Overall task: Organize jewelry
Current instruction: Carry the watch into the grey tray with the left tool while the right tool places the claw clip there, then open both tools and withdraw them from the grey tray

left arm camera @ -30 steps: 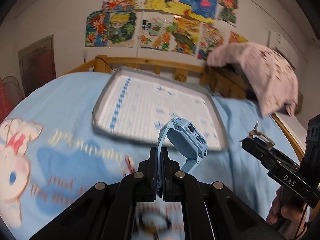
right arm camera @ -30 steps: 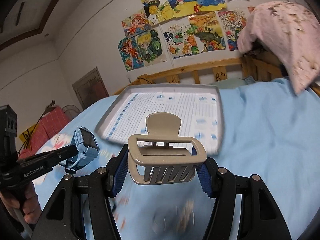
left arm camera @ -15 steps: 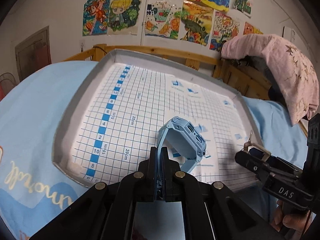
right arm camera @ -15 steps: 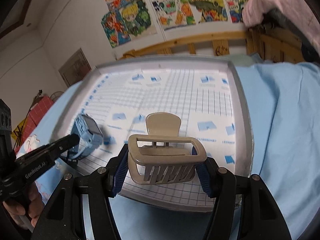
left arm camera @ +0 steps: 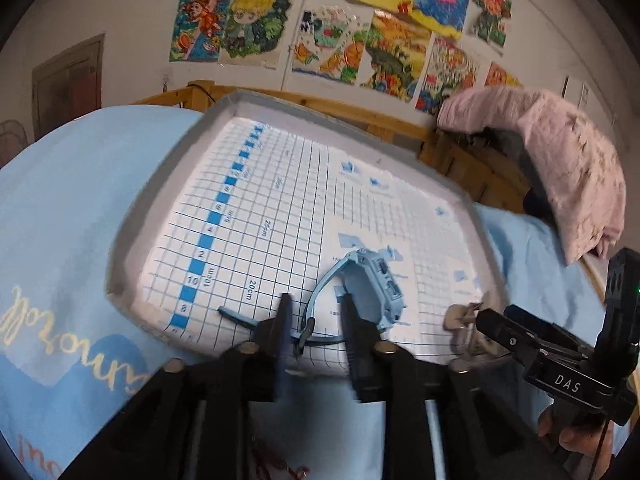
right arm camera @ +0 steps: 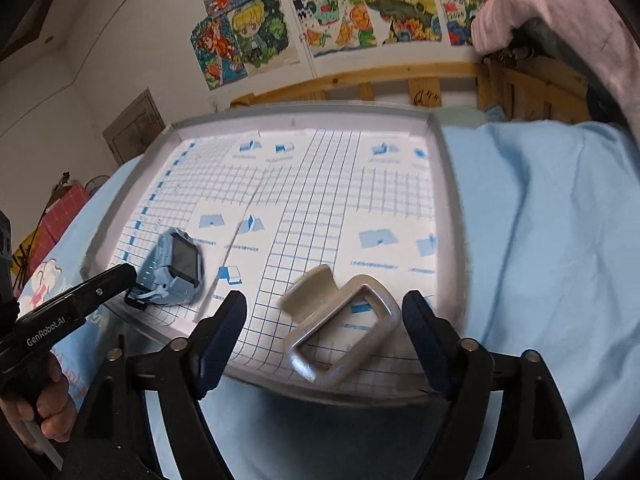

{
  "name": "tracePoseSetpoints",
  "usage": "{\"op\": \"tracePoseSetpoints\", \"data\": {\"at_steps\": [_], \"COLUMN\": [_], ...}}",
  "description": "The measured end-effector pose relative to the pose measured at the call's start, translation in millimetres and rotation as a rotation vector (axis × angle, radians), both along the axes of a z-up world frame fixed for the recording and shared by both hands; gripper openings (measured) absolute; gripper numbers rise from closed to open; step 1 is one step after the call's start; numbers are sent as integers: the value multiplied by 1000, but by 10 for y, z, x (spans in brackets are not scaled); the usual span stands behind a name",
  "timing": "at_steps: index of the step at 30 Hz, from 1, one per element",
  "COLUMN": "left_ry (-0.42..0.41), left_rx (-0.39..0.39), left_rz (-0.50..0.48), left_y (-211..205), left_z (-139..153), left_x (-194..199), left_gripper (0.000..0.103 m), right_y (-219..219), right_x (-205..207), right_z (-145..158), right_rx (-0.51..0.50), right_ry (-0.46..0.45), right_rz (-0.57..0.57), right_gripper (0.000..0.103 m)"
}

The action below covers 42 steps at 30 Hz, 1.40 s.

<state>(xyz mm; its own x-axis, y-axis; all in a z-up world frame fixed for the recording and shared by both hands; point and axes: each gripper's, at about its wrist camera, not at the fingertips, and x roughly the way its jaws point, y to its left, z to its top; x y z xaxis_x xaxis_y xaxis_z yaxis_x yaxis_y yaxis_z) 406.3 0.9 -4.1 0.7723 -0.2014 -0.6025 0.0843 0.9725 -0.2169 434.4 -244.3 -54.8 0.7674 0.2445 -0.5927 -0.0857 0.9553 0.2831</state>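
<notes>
A light blue watch [left arm camera: 370, 286] lies on the gridded white tray [left arm camera: 132, 232] near its front edge. My left gripper [left arm camera: 318, 314] is opening; the watch strap [left arm camera: 310, 320] runs between the fingers but the pads stand off it. A beige hair claw clip [right arm camera: 344, 320] lies tilted on the tray [right arm camera: 450, 200] near its front edge, between the fingers of my right gripper [right arm camera: 325, 300]. Those jaws are opening too, well clear of the clip. The watch [right arm camera: 176, 266] also shows in the right wrist view, beside the left gripper's finger [right arm camera: 104, 286].
The tray rests on a light blue bedsheet [right arm camera: 540, 240]. A wooden bed rail [right arm camera: 360, 78] runs behind it, with a pink cloth [left arm camera: 568, 176] draped at the right. A hand [right arm camera: 36, 408] holds the left gripper's handle.
Both grippers came down over the tray's front edge, then opened. The watch dropped from the left jaws and the clip from the right jaws onto the tray.
</notes>
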Motion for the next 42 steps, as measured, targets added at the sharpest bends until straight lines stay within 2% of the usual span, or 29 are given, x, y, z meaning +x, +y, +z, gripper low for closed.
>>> {"op": "tracePoseSetpoints", "data": {"at_steps": [1,2,3,4,5,9,11,14,20,26,31,36,42], "left_ry": [-22,-45,-73,-122,-151,-228,-270,-311,-367,-388,-378,-356,-309], "left_rx": [-14,-21,-23,-27,-33,-35,-32,-14,22,53,71,90,121], "left_rz": [7,14,25,41,42,52,55,54,46,54,63,68,71], "left_y": [25,39,52,67,75,70,87,73,71,109,197,193,164], "left_z": [50,96,149,224,272,455,530,636,752,720,614,404,112], "left_x": [-87,-168,-257,-398,-499,-975,-1193,-1590,-2284,-2920,-3288,-3513,-3633], "left_gripper": [47,71,80,87,87,102,103,103,103,103,103,103,103], "right_y": [-35,-71,-102,-130,-146,-174,-178,-176,-150,-113,-19,69,115], "right_x": [-28,-98,-173,-288,-386,-878,-1141,-1540,-2339,-2945,-3437,-3780,-3984], "right_z": [34,81,127,196,248,477,592,740,904,863,731,594,364], "right_rx": [-2,-4,-5,-12,-18,-29,-42,-63,-75,-53,-75,-107,-138], "right_ry": [-7,-21,-40,-70,-95,-210,-274,-363,-461,-490,-505,-502,-472], "right_rz": [-3,-5,-5,-5,-5,14,19,17,0,-28,-61,-75,-103], "right_gripper": [76,77,79,85,90,96,101,101,101,101,101,101,101]}}
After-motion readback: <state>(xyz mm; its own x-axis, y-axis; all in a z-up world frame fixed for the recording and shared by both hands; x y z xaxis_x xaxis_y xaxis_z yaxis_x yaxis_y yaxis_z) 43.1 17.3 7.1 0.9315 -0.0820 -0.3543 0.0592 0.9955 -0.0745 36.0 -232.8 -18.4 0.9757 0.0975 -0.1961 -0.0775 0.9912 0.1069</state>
